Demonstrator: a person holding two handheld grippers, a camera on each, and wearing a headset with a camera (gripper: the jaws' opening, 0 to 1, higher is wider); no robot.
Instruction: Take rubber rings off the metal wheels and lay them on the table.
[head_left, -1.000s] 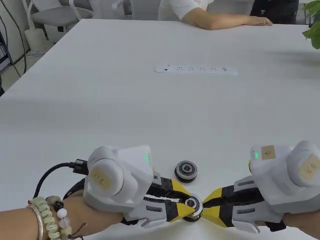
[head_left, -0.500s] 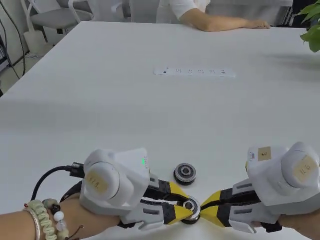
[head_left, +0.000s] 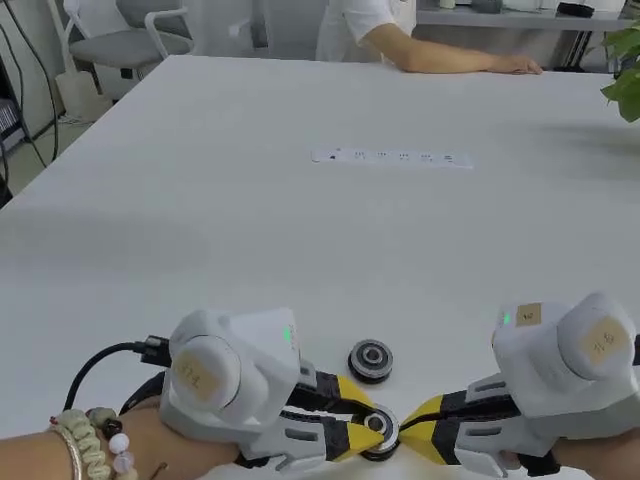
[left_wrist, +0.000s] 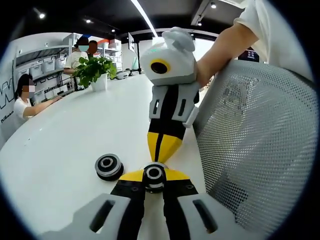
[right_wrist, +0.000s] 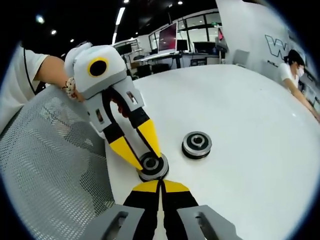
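A small metal wheel (head_left: 380, 428) with a black rubber ring sits between both grippers at the table's near edge. My left gripper (head_left: 362, 432) is shut on this wheel (left_wrist: 154, 176), one yellow jaw on each side. The right gripper (head_left: 403, 428) comes in from the opposite side, its jaws closed to a point on the wheel's black rim (right_wrist: 152, 167). In the right gripper view its own tips (right_wrist: 160, 183) meet at that rim. A second wheel (head_left: 371, 360) with its ring on lies flat just beyond, free of both grippers (left_wrist: 109, 166) (right_wrist: 196, 144).
A white power strip (head_left: 392, 157) lies mid-table. At the far edge a person's arm (head_left: 450, 60) rests on the table (head_left: 250, 230). A plant (head_left: 625, 70) stands far right. A grey mesh chair back (left_wrist: 250, 150) is close behind the near edge.
The head camera has tilted, so the scene sits a little lower. Both grippers stay closed at the same wheel; the second wheel has not moved.
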